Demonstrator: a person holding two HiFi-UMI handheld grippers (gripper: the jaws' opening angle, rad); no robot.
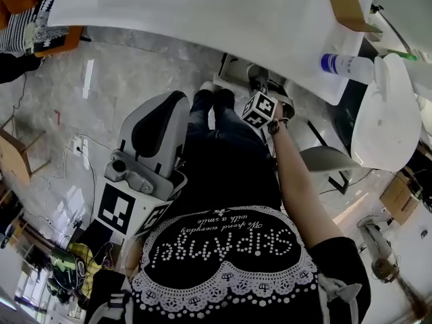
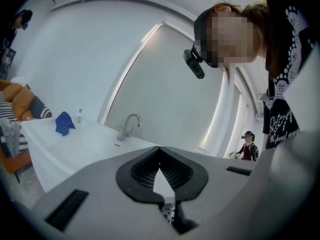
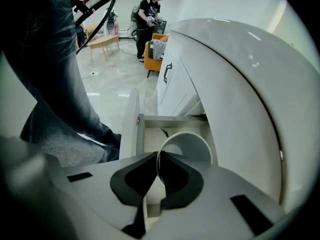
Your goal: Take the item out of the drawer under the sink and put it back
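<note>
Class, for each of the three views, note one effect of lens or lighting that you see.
Head view: lights glare off the floor, and the white counter bows. Left gripper view: dark corners, curved lines on the wall, a mosaic patch over a face. Right gripper view: the counter bulges into an arc; the right gripper, shut on the cup, looks soft.

This looks like a home washroom mocked up in a big, bright studio hall. A long white counter (image 2: pixel 75 149) carries a faucet (image 2: pixel 129 125). Below the counter are white cabinet fronts (image 3: pixel 172 84) and an open drawer (image 3: pixel 172 118). Past its end stand an orange armchair (image 3: pixel 156 49) and a low wooden table (image 3: pixel 102 43) on a polished pale floor (image 3: pixel 112 84).
</note>
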